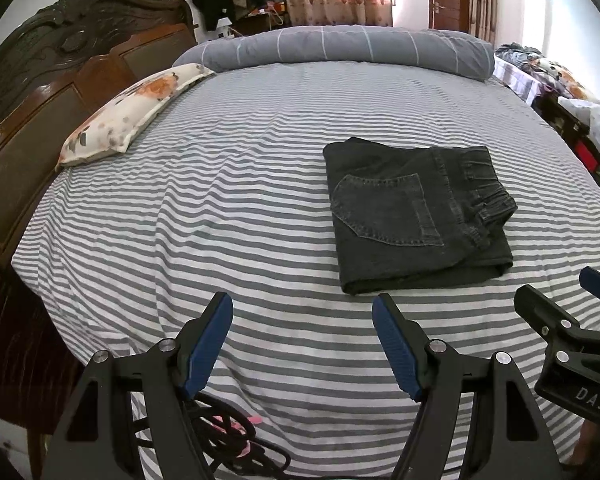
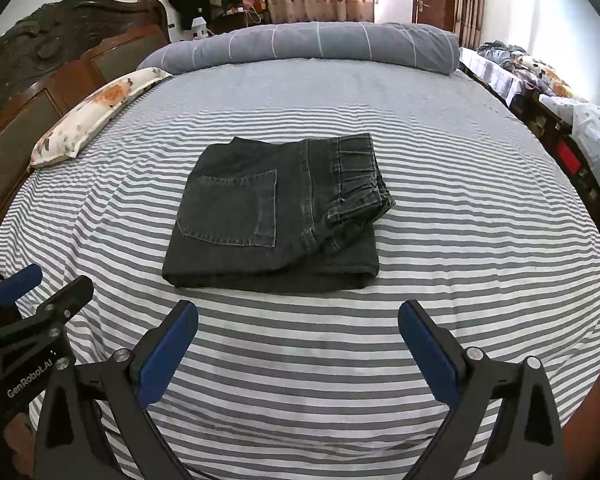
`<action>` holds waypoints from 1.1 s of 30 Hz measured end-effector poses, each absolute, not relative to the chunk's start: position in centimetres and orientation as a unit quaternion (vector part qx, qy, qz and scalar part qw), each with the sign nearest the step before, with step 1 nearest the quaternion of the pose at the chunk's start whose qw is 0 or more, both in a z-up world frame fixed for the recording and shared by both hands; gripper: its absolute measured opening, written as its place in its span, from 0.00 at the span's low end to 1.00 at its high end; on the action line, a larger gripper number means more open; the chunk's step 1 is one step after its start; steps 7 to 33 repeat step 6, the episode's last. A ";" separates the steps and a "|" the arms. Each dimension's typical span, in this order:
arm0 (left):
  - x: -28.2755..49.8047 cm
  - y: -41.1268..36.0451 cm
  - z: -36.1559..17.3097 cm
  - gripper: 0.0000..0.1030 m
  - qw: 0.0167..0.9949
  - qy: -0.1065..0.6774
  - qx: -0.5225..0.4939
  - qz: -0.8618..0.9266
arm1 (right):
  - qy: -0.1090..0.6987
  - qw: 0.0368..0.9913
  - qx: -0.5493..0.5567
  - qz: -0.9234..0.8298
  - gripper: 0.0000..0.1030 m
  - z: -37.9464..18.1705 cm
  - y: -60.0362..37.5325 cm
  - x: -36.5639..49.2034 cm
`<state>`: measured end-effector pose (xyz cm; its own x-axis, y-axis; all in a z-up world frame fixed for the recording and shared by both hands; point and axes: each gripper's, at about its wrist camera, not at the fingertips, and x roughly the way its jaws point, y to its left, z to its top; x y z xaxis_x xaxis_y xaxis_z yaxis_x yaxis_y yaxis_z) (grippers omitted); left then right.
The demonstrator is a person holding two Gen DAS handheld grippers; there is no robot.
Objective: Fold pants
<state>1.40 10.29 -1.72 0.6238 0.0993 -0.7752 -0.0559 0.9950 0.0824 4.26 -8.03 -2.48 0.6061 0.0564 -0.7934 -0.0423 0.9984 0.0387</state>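
- Grey-and-white striped bedsheet (image 2: 440,264) covers a wide bed with a carved dark wooden headboard (image 1: 60,60) (on its left side).
- Folded black denim pants (image 2: 276,216) lie flat mid-bed, back pocket up, waistband to the right.
- Left hand-held gripper (image 1: 302,344) hovers near them, blue pads apart, holding nothing.
- Right hand-held gripper (image 2: 298,350) likewise gapes wide, empty, just short of the pants.

The left gripper (image 1: 302,316) and right gripper (image 2: 298,322) hover side by side, tilted downward, jaws spread wide and empty.
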 end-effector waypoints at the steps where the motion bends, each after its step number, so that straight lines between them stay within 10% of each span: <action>1: 1.4 10.3 -1.8 0.70 0.902 0.430 0.025 0.040 | 0.444 0.896 0.010 0.027 0.96 -2.6 -8.1 4.3; 33: 1.8 10.4 -2.1 0.70 0.901 0.432 0.022 0.031 | 0.449 0.893 0.012 0.025 0.96 -3.0 -8.3 4.4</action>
